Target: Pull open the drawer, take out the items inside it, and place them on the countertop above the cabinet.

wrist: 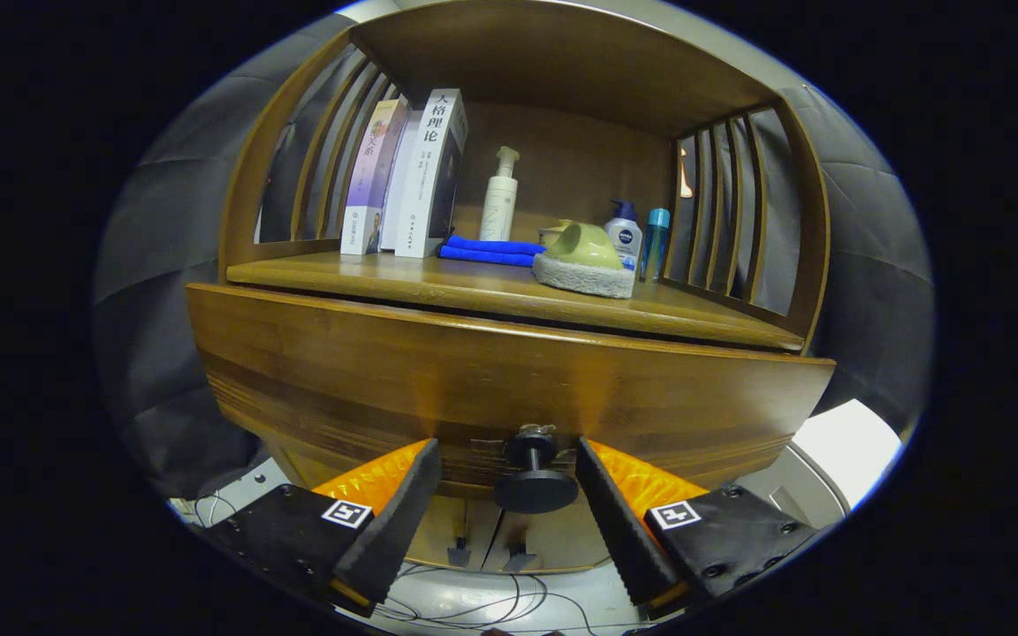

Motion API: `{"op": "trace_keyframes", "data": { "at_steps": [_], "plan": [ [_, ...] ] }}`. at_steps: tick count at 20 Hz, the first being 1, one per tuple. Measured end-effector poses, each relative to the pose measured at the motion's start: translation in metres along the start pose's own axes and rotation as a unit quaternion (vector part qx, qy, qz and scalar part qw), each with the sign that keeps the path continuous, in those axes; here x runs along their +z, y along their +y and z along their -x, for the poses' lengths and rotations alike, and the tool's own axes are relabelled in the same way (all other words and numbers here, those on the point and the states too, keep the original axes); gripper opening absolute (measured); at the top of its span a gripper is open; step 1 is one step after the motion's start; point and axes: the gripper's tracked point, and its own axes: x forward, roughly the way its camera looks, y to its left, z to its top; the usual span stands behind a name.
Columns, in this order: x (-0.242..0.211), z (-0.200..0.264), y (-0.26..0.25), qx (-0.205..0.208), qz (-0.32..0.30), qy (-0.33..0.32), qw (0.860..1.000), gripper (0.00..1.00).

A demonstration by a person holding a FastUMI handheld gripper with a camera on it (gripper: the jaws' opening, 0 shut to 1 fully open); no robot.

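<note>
Fingers of the tool (502, 495) stand wide apart, holding nothing, with the drawer knob (535, 481) in the gap between them. The knob sits a touch right of the midline, nearer the right finger than the left, and neither finger touches it. Its round disc faces the tool and its short stem runs straight back into the drawer front (509, 380), so the pull axis lies along the fingers, toward the near side.

Just beyond the knob, the wooden drawer front spans the cabinet from left to right. Whether the drawer is fully shut or out a little I cannot tell; nothing of its inside shows, so its contents are hidden.

Above and farther back lies the desk (474, 291) of the cabinet. On it, from left to right, stand some books (403, 177), a folded blue cloth (490, 251), a white pump bottle (500, 196), a green brush with a grey pad (587, 258), and two small bottles (638, 238) by the right slats. Whether any of these came from the drawer one cannot say. The near middle of the desk is bare wood.
</note>
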Motion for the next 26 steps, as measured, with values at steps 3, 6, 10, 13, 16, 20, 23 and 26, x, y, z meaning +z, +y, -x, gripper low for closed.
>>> {"op": "trace_keyframes", "data": {
  "at_steps": [3,6,10,13,16,20,23,26],
  "plan": [
    [0.005,-0.015,0.0,0.001,0.0,0.002,1.0,0.99],
    [0.009,-0.025,0.003,0.004,-0.007,0.007,1.0,0.99],
    [0.009,-0.023,0.006,0.002,0.014,-0.004,1.0,1.0],
    [0.018,-0.015,0.001,0.017,0.019,-0.018,1.0,1.0],
    [0.055,0.015,-0.018,0.016,0.029,-0.066,0.997,0.97],
    [0.112,0.066,-0.045,0.027,-0.013,-0.116,0.993,0.96],
    [0.149,0.108,-0.071,0.027,-0.031,-0.15,0.988,0.96],
    [0.161,0.147,-0.095,0.034,-0.045,-0.166,0.984,0.96]
  ]
}}
